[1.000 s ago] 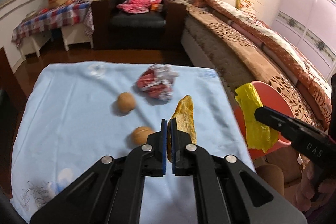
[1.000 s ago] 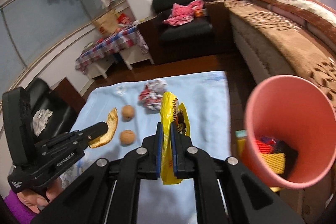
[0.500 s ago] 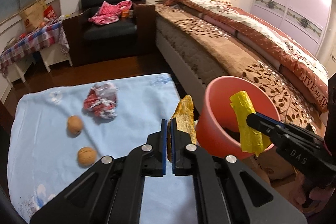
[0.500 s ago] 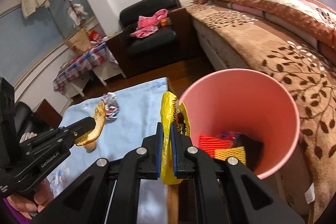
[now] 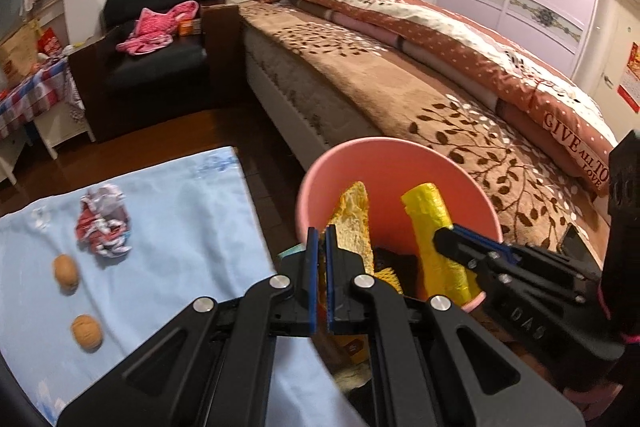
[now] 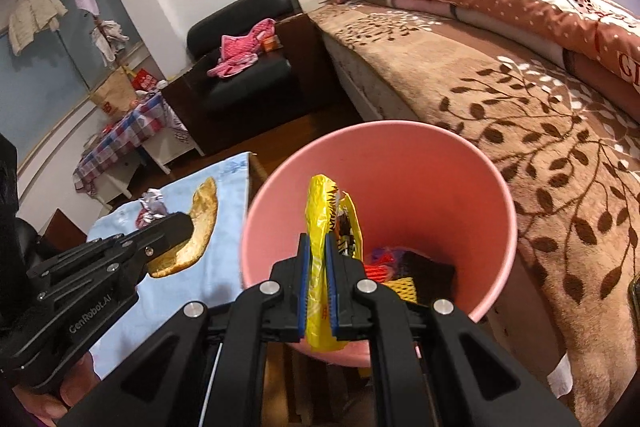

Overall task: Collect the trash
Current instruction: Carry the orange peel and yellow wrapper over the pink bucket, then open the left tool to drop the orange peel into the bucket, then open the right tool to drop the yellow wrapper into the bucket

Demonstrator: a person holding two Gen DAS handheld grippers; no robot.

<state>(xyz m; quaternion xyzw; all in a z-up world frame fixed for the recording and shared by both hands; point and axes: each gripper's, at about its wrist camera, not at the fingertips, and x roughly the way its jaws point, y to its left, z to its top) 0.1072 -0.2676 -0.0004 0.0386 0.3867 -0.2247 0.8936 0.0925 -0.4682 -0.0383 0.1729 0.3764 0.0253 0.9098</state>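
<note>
My left gripper [image 5: 319, 241] is shut on a piece of bread crust [image 5: 354, 223], held by the left rim of the pink bin [image 5: 396, 149]. My right gripper [image 6: 318, 245] is shut on a yellow snack wrapper [image 6: 320, 203], which hangs over the bin's [image 6: 400, 167] mouth. Coloured trash [image 6: 390, 265] lies at the bin's bottom. In the right wrist view the left gripper [image 6: 182, 227] holds the crust [image 6: 202, 223] over the table's edge. On the light blue cloth [image 5: 180, 227] lie a crumpled red-and-white wrapper [image 5: 102, 227] and two walnuts [image 5: 66, 269] [image 5: 86, 331].
The bin stands in a narrow gap between the table and a bed [image 5: 440, 87] with a brown leaf-patterned blanket. A black armchair [image 5: 160, 39] with pink clothes and a small table with a checked cloth [image 5: 28, 95] stand farther back on the wooden floor.
Both grippers have swung right, away from the table's middle and towards the pink bin, each still holding its piece. The bin now fills the middle of both views.
</note>
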